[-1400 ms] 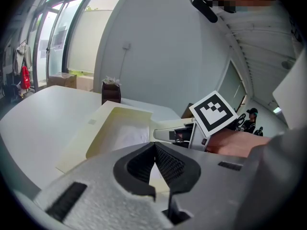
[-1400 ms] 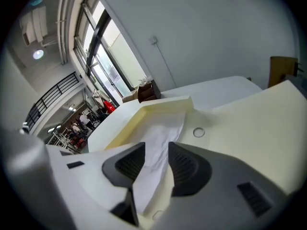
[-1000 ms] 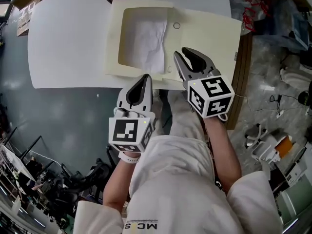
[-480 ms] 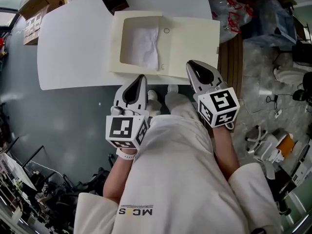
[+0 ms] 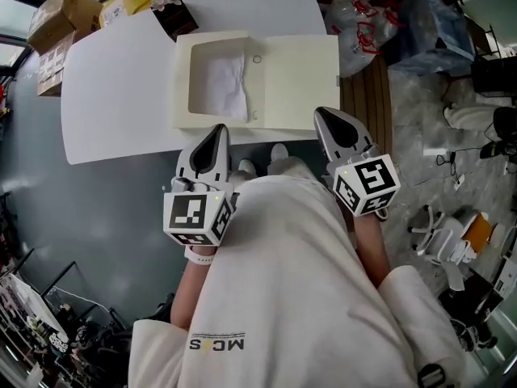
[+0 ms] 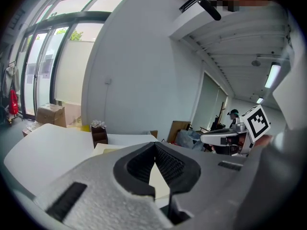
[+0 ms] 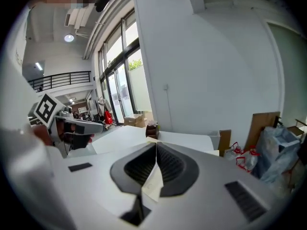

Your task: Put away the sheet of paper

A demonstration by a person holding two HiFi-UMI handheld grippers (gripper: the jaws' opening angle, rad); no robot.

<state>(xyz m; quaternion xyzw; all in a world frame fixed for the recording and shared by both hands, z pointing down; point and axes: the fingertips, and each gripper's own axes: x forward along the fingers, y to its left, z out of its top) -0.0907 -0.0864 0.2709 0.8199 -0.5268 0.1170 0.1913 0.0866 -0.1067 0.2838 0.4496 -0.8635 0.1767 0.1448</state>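
Observation:
A cream box (image 5: 182, 87) lies open on the white table (image 5: 113, 79), its flat lid (image 5: 299, 83) spread to the right. A crumpled white sheet of paper (image 5: 224, 87) rests inside the box's tray. My left gripper (image 5: 220, 129) hovers just off the table's near edge, below the tray, jaws shut and empty. My right gripper (image 5: 323, 113) hangs at the near edge below the lid, jaws shut with nothing between them. The left gripper view shows its closed tips (image 6: 154, 145); the right gripper view shows the same (image 7: 156, 145).
A small dark box (image 5: 174, 14) stands at the table's far edge. Cardboard boxes (image 5: 73, 10) sit on the floor at the far left. Plastic bags (image 5: 363, 23) and a wooden plank (image 5: 367, 95) lie right of the table. An office chair base (image 5: 444, 241) is at the right.
Both grippers have drawn back from the box toward my body. The right gripper's jaws, open over the lid's edge a second ago, have closed. The table looks farther away.

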